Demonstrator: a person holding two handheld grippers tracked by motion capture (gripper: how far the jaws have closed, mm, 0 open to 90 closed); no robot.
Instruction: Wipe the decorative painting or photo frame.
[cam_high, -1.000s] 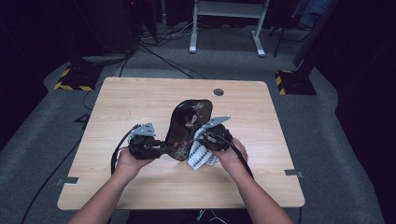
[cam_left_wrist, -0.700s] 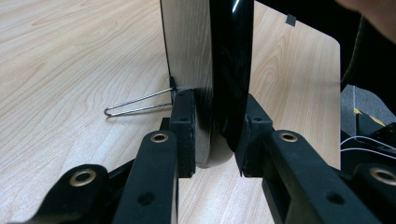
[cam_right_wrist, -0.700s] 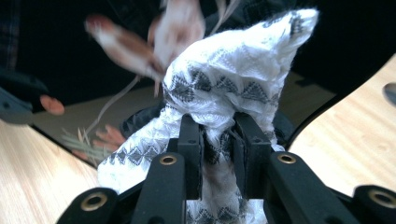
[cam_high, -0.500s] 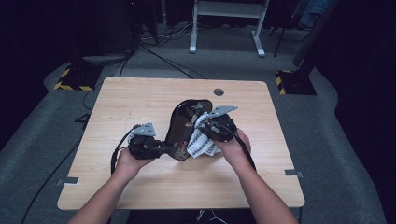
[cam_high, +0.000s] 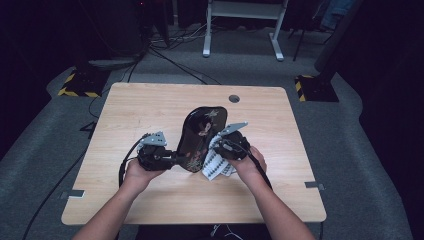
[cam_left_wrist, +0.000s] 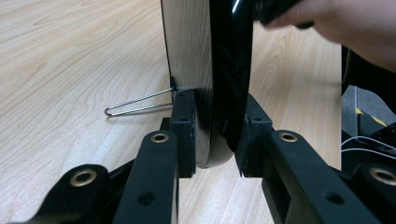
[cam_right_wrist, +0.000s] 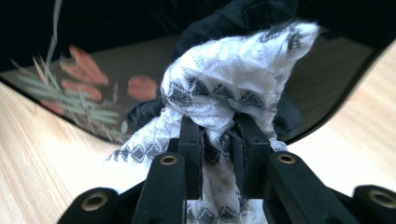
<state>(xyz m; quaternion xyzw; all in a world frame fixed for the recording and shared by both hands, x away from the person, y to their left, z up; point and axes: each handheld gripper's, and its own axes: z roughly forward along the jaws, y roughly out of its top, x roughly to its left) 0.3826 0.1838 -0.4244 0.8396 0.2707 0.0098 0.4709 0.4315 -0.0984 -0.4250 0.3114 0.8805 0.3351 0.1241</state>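
Observation:
A glossy black oval tray (cam_high: 197, 132) painted with reddish flowers stands tilted on its edge at the middle of the table. My left gripper (cam_high: 170, 160) is shut on its near rim; in the left gripper view the tray's rim (cam_left_wrist: 217, 93) sits clamped between the two jaws. My right gripper (cam_high: 222, 147) is shut on a white cloth with a black zigzag pattern (cam_high: 216, 162), pressed against the tray's painted face. In the right gripper view the bunched cloth (cam_right_wrist: 233, 88) bulges above the jaws in front of the tray's flower painting (cam_right_wrist: 79, 84).
The wooden table (cam_high: 150, 105) has a round cable hole (cam_high: 233, 98) near its far edge. A thin wire stand (cam_left_wrist: 137, 102) lies on the wood behind the tray. A white desk frame (cam_high: 242, 25) stands on the grey floor beyond the table.
My right gripper has moved with the cloth across the tray's face, up toward the far end and back down a little. The left gripper keeps the tray still.

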